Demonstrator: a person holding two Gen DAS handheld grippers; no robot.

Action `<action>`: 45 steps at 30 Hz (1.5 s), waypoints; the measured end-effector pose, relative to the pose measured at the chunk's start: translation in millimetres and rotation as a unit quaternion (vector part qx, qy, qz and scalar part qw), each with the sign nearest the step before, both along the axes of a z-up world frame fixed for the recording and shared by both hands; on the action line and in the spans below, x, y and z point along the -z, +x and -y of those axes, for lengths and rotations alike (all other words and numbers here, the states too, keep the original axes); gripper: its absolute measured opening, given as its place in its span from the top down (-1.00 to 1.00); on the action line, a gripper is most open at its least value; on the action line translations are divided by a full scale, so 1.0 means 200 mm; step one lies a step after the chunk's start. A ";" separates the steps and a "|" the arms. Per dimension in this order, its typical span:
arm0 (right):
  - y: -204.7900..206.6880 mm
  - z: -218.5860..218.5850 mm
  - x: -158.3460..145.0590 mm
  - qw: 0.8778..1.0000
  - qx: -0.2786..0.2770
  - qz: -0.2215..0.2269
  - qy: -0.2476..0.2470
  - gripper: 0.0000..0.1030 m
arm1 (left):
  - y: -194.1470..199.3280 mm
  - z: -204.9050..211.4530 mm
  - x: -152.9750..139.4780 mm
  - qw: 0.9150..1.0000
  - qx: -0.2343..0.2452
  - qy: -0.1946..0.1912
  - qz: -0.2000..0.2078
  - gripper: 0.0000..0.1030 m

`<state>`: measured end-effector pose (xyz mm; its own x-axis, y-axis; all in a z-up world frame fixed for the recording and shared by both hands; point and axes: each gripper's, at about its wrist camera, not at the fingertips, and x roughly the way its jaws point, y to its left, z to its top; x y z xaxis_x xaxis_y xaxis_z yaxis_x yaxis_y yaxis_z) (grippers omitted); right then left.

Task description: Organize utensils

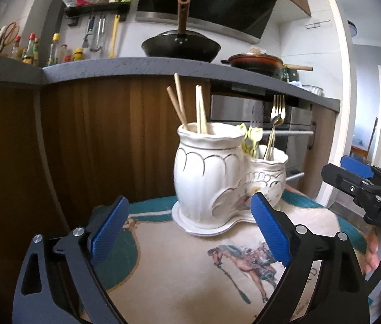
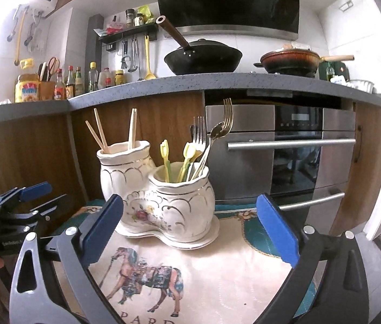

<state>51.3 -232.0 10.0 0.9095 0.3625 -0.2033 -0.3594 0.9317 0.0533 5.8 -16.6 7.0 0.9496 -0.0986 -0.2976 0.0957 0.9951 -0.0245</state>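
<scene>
Both my left gripper (image 1: 190, 229) and right gripper (image 2: 190, 229) hang spread apart, empty (utensils look sorted), facing the holder (image 2: 158, 202).

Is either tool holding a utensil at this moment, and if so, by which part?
Nothing is held. The left tool and right tool are both open and empty, short of the ceramic holder.

The double utensil holder (image 2: 160, 202) is glossy glazed ceramic, white with thin gilt lines and a painted flower; the chopsticks (image 2: 101, 135) look like pale, matt wood; the forks (image 2: 226, 118) are shiny metal — one golden, one silvery; the small picks (image 2: 167, 162) seem smooth yellow-green plastic; the cloth (image 2: 190, 275) beneath is printed fabric with a soft sheen; the gripper pads (image 1: 109, 232) are blue, finely ribbed plastic.
</scene>
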 end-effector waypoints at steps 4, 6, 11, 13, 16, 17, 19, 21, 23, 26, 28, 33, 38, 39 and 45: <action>0.02 -0.01 0.03 1.000 0.000 0.000 -0.011 -0.89 | 0.00 -0.02 0.00 1.000 -0.003 -0.006 0.004 -0.81; 0.02 -0.01 0.03 1.000 0.001 0.000 -0.008 -0.89 | 0.00 -0.02 -0.01 1.000 -0.008 -0.006 0.004 -0.84; 0.02 -0.01 0.03 1.000 0.000 -0.001 -0.011 -0.89 | -0.01 -0.01 -0.01 1.000 -0.012 0.003 0.008 -0.89; 0.01 -0.01 0.03 1.000 0.000 0.000 -0.014 -0.89 | -0.01 0.00 -0.01 1.000 -0.012 0.007 0.009 -0.90; 0.01 -0.01 0.02 1.000 -0.001 0.001 -0.017 -0.89 | -0.01 0.00 -0.01 1.000 -0.016 0.008 0.007 -0.90; 0.01 -0.01 0.02 1.000 -0.002 0.001 -0.017 -0.89 | 0.00 0.00 -0.01 1.000 -0.016 0.007 0.007 -0.90; 0.02 -0.01 0.02 1.000 -0.002 -0.002 -0.013 -0.89 | -0.01 0.00 -0.01 1.000 -0.016 0.008 0.007 -0.90; 0.02 -0.01 0.03 1.000 -0.002 -0.004 -0.011 -0.89 | -0.01 0.00 -0.01 1.000 -0.016 0.009 0.007 -0.90; 0.03 -0.01 0.03 1.000 -0.002 -0.006 -0.011 -0.89 | 0.00 0.01 -0.01 1.000 -0.016 0.010 0.006 -0.90; 0.03 -0.01 0.03 1.000 -0.001 -0.005 -0.013 -0.89 | 0.00 0.01 0.00 1.000 -0.015 0.013 0.006 -0.90; 0.03 -0.01 0.03 1.000 -0.001 -0.005 -0.014 -0.89 | 0.00 0.01 0.00 1.000 -0.016 0.014 0.006 -0.90; 0.04 -0.02 0.03 1.000 0.000 -0.006 -0.013 -0.89 | 0.00 0.01 -0.01 1.000 -0.017 0.012 0.006 -0.90; 0.04 -0.02 0.03 1.000 -0.001 -0.006 -0.013 -0.89 | 0.00 0.01 -0.01 1.000 -0.017 0.013 0.006 -0.90; 0.03 -0.02 0.03 1.000 -0.001 -0.006 -0.013 -0.89 | 0.00 0.01 -0.01 1.000 -0.018 0.012 0.005 -0.90; 0.04 -0.02 0.03 1.000 0.000 -0.007 -0.013 -0.89 | 0.00 0.01 -0.01 1.000 -0.017 0.012 0.006 -0.90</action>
<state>58.7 -228.4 3.0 0.9064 0.3575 -0.2250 -0.3595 0.9326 0.0337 5.6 -18.0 8.3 0.9558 -0.0587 -0.2882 0.0617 0.9981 0.0012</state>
